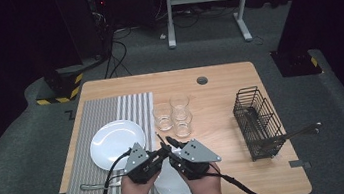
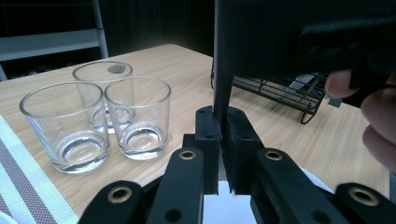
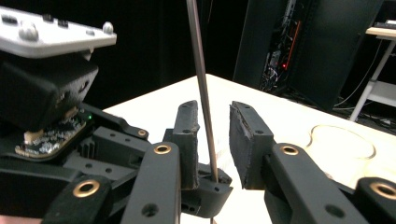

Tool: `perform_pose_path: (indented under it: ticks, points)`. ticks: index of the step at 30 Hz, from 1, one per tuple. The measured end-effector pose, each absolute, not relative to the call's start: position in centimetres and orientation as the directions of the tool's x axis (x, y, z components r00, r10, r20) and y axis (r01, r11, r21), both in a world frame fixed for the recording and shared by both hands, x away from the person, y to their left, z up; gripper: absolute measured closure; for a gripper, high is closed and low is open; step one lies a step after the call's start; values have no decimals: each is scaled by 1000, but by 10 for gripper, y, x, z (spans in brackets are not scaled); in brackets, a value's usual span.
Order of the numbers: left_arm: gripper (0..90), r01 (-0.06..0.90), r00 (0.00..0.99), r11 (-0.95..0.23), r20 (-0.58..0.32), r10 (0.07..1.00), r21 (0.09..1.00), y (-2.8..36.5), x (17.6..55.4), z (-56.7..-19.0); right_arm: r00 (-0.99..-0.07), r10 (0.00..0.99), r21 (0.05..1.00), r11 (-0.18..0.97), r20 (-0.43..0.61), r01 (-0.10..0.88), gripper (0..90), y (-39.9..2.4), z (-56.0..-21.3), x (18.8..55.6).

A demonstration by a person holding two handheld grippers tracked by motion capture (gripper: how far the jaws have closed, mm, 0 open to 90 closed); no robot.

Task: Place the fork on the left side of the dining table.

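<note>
The wooden table (image 1: pixel 218 78) carries a striped mat (image 1: pixel 106 110), three glasses (image 1: pixel 172 115) and a wire basket (image 1: pixel 258 121).

You've got black grippers, the left gripper (image 1: pixel 161 152) and right gripper (image 1: pixel 169 142), over a pale wooden table (image 1: pixel 221 100); white round plate (image 1: pixel 115 140), grey-and-white striped placemat (image 1: pixel 106 110), clear glasses (image 1: pixel 172 117), black wire basket (image 1: pixel 256 116).

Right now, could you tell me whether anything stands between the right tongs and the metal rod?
Nothing visible does. The rod already stands upright in the gap of the right tongs, whose jaws are open around it. It is close to one pad. The left tongs are shut on its lower end.
</note>
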State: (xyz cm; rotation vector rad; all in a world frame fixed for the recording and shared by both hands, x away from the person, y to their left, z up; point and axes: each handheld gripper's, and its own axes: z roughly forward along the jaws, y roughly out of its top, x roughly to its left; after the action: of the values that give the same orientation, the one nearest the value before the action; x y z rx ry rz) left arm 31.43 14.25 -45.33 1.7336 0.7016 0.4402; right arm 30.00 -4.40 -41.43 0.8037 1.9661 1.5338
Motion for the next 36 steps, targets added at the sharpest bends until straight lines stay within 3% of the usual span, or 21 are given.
perform_pose_path:
  ticks: [12,16,24,36]
  points:
    - [850,216,758,-164,-60,650,962,141,311,-451,-692,721,970,197,-42,146,782,-42,-424,300]
    - [849,213,760,-165,-56,648,963,141,310,-452,-681,730,970,203,-58,135,859,-43,-424,300]
    - [837,203,760,-160,-53,648,966,141,309,-451,-685,726,971,202,-60,128,866,-45,-422,300]
    - [677,212,745,-171,-45,665,962,146,308,-451,-661,748,973,191,-60,127,865,-54,-419,305]
